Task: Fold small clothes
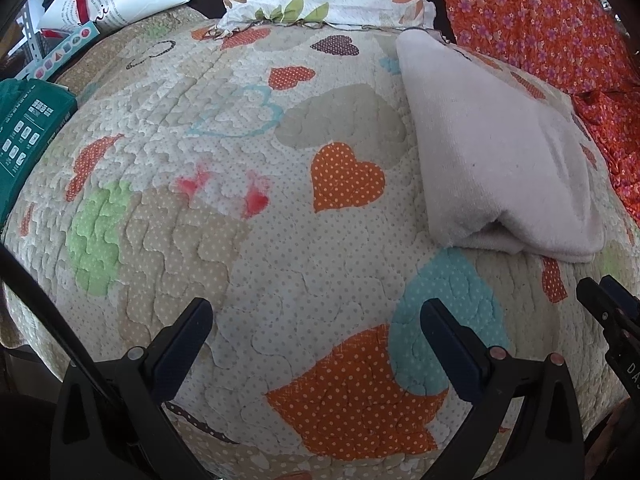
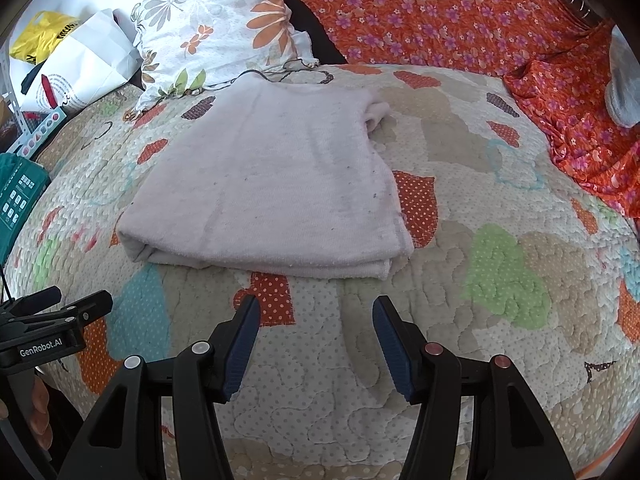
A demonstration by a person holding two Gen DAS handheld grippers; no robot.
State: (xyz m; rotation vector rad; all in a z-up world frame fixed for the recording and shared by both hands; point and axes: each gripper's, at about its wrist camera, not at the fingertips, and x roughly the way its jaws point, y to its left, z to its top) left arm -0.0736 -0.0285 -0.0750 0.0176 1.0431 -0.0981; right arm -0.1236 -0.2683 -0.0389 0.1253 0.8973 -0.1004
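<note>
Folded white garment (image 2: pixel 264 184) lies on heart-patterned quilt (image 2: pixel 460 320); left claw (image 1: pixel 316 336) and right claw (image 2: pixel 316 344) gape empty.

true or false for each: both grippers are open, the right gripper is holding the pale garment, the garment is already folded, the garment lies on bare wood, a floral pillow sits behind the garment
1. Both grippers are open. True: the left gripper and the right gripper each have their fingers spread with nothing between them.
2. The right gripper is holding the pale garment. False: the pale garment lies apart from it, ahead of the fingertips.
3. The garment is already folded. True: stacked layers show at its near edge.
4. The garment lies on bare wood. False: it rests on a heart-patterned quilt.
5. A floral pillow sits behind the garment. True: the floral pillow lies beyond its far edge.
</note>
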